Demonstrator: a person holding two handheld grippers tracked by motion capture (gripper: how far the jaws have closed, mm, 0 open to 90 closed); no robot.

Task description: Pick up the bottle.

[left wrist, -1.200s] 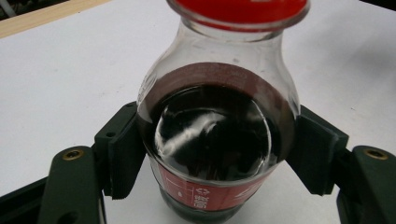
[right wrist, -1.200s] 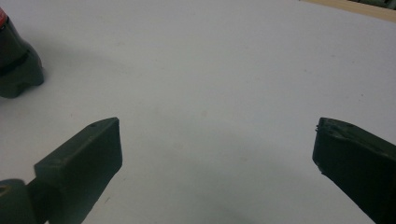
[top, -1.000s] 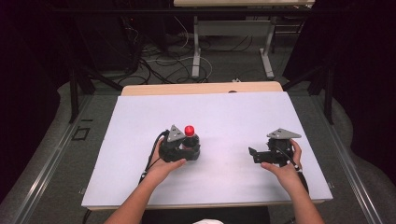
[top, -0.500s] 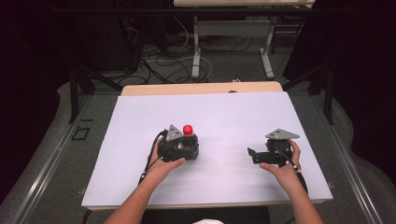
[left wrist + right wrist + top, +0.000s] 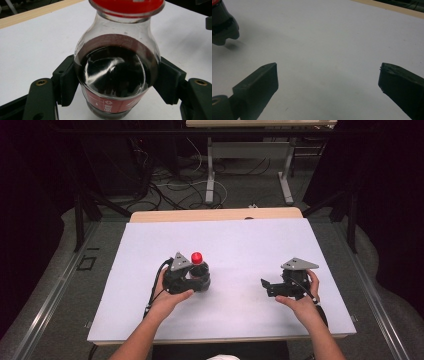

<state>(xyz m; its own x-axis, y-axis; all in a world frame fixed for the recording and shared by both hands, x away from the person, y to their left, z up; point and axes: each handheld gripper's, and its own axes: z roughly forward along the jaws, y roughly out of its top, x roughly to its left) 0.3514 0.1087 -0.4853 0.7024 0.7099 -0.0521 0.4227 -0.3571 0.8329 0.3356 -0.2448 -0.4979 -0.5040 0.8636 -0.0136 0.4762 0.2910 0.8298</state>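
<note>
The white table [image 5: 150,250] carries little: a small bottle [image 5: 116,72] of dark liquid with a red cap [image 5: 126,5], standing upright near the middle. The left gripper [image 5: 192,279] has it clamped, one ribbed pad on each flank of the belly, just above the red label band [image 5: 110,103] and well below the shoulder where the glass narrows to the neck. In the right gripper view the bottle's foot [image 5: 223,31] seems to sit a little clear of its own shadow, so I judge it just lifted, though the gap is hard to be sure of. The right gripper [image 5: 270,287] rests low over bare table, well apart from the bottle, its two jaws spread wide with nothing between them. The step in hand looks like carrying the bottle off the surface. To do it well, keep the pads [image 5: 67,82] square on the widest part of the belly so the round glass cannot roll out forward; hold the bottle upright, since the liquid fills only part of it and will slosh; and raise it straight before any sideways travel. If the right gripper is meant for the cap, it should come in level with the cap, above the left fingers, not against them.
</note>
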